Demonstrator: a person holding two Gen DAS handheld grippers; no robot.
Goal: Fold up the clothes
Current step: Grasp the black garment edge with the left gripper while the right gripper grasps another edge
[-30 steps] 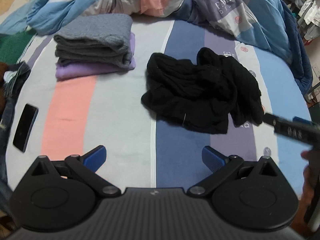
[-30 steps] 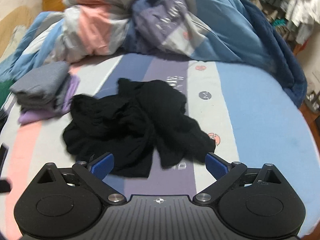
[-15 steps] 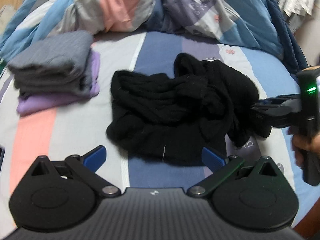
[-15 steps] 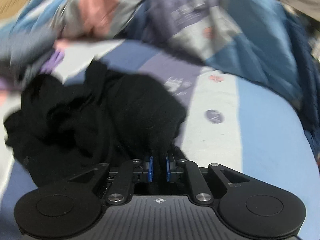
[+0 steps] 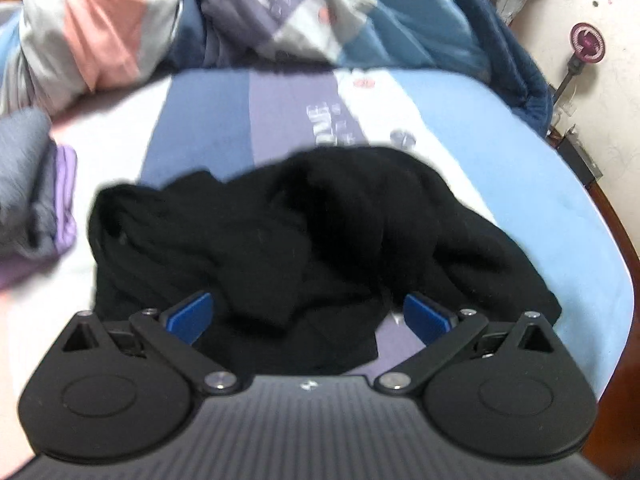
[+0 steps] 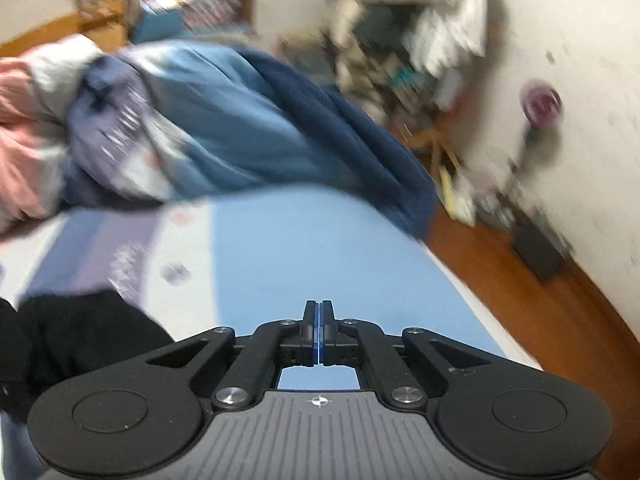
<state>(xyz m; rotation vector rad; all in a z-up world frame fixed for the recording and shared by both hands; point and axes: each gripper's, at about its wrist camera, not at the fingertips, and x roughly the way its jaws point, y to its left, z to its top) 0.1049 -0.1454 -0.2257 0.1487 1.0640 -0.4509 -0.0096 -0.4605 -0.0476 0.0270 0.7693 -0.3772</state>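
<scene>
A crumpled black garment (image 5: 320,232) lies on the striped bed sheet (image 5: 520,160). My left gripper (image 5: 308,316) is open and low over the garment's near edge, with black cloth lying between its blue pads (image 5: 188,316) but not pinched. My right gripper (image 6: 318,332) is shut, pads pressed together, and I see no cloth between them. It points over bare light-blue sheet (image 6: 300,248) toward the bed's right edge. The black garment (image 6: 60,340) shows only at that view's lower left, apart from the fingers. The right wrist view is blurred by motion.
A folded grey and purple stack (image 5: 24,184) sits at the left of the bed. A bunched duvet (image 5: 280,12) fills the far side. Beyond the right edge are a wooden floor (image 6: 520,280), a cluttered corner and a wall.
My left gripper came down and closer, so the black garment now lies between its fingers. My right gripper shut, then swung right off the garment and left the left wrist view.
</scene>
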